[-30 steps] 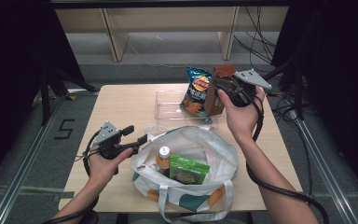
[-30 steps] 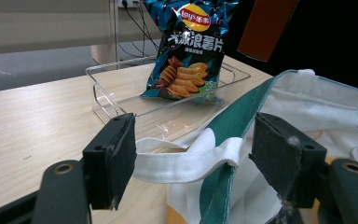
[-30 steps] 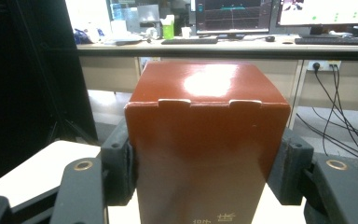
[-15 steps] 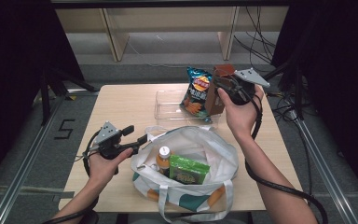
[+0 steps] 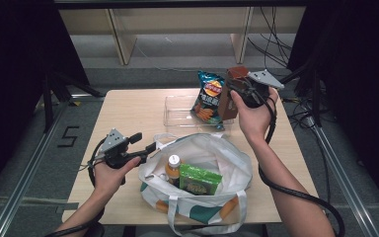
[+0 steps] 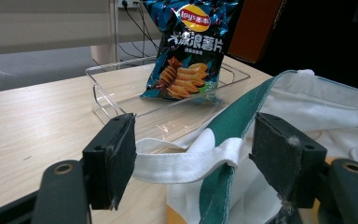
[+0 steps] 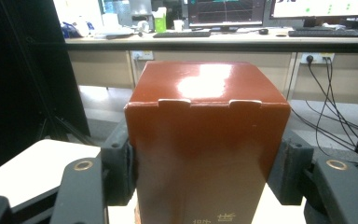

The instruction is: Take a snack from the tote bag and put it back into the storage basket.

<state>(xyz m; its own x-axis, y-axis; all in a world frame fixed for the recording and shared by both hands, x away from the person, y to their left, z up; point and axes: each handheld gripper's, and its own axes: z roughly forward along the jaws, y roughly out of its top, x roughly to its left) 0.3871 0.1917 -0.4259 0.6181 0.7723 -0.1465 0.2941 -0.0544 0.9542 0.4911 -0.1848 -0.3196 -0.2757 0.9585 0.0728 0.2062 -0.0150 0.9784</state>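
L gripper (image 5: 145, 146) held low w/ jaws apart, level; R gripper (image 5: 233, 89) raised farther out, jaws clamped, forearm stretched fwd.

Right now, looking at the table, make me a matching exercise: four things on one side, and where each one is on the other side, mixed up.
Things:
1. brown box
2. chip bag
3. orange-capped bottle
4. bag strap

Places:
A. between the pads of the left tongs
B. standing in the clear tray
C. inside the tote bag, beside the green packet
D. clamped in the right tongs, held above the table's far right side

Pairs: 1-D, 2-B, 3-C, 4-A
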